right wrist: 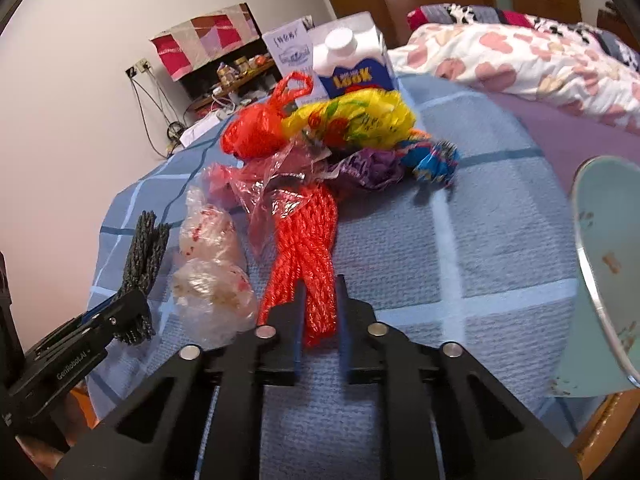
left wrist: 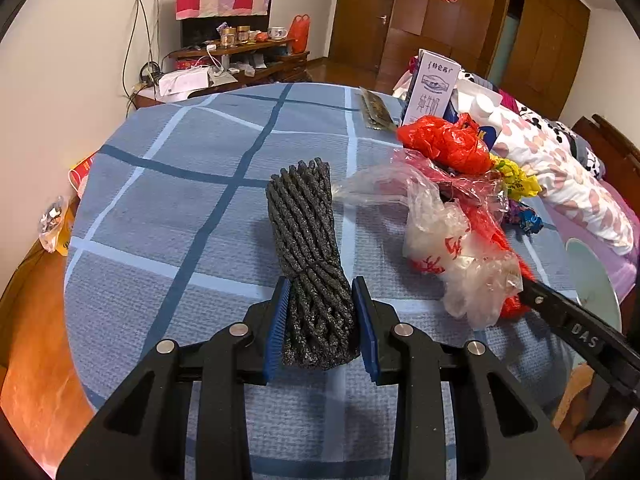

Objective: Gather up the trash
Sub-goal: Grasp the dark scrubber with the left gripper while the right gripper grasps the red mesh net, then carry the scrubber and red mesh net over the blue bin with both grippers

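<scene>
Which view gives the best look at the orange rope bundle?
The right wrist view: the orange rope bundle runs lengthwise between the right tool fingers. The left wrist view shows only slivers of it behind the clear plastic bags.

The left wrist camera sits low and close behind its left gripper (left wrist: 322,320), looking across the blue checked table (left wrist: 168,216) toward the far wall. The right wrist camera looks the same way from further right. Both views share the black rope bundle (left wrist: 310,240) (right wrist: 146,240) and the red rope bundle (right wrist: 308,252).
</scene>
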Demonstrator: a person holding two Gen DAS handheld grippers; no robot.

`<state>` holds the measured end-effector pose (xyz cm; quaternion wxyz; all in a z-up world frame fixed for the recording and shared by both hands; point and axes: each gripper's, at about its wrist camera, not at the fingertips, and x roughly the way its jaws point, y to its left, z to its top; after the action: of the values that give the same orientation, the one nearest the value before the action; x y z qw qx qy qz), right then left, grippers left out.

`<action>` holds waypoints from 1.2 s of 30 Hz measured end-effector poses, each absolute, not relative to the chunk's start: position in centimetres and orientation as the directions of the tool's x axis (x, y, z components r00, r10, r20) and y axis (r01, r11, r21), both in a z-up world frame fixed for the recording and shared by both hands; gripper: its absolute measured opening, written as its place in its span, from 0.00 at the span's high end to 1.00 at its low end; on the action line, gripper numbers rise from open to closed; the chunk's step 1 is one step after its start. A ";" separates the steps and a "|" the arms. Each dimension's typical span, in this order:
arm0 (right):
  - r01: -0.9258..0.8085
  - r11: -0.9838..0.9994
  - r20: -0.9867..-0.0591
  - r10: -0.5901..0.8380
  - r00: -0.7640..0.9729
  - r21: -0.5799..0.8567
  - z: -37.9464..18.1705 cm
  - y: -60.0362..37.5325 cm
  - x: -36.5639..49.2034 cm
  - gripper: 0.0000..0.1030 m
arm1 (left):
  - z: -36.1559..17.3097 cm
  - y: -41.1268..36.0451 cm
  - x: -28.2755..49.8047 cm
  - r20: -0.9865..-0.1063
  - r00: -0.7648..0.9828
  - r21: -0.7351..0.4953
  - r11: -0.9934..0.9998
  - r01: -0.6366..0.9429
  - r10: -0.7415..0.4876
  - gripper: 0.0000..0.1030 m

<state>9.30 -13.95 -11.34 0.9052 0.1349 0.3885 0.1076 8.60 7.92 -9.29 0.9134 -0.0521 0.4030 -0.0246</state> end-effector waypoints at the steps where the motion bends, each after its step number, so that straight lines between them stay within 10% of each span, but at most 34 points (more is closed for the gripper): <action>1: -0.090 0.943 -0.669 0.293 0.683 0.322 -11.1 -14.1 9.0 0.87 | -9.2 7.9 8.6 -0.732 0.676 -0.114 0.993 0.002 -0.086 0.69; 23: 0.035 0.998 -0.663 0.004 0.749 0.047 -8.6 -17.9 1.7 0.88 | -6.3 6.6 6.4 -0.685 0.722 -0.098 0.995 0.037 -0.094 0.69; 36: 0.190 0.972 -0.609 -0.068 0.790 0.137 -7.0 -23.3 -1.2 0.88 | -4.8 4.9 5.1 -0.657 0.742 -0.088 0.991 0.096 -0.131 0.69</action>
<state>-1.18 -23.26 -7.04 0.9413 0.0957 0.3165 -0.0685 5.07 4.90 -4.83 0.9330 -0.0241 0.3539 -0.0608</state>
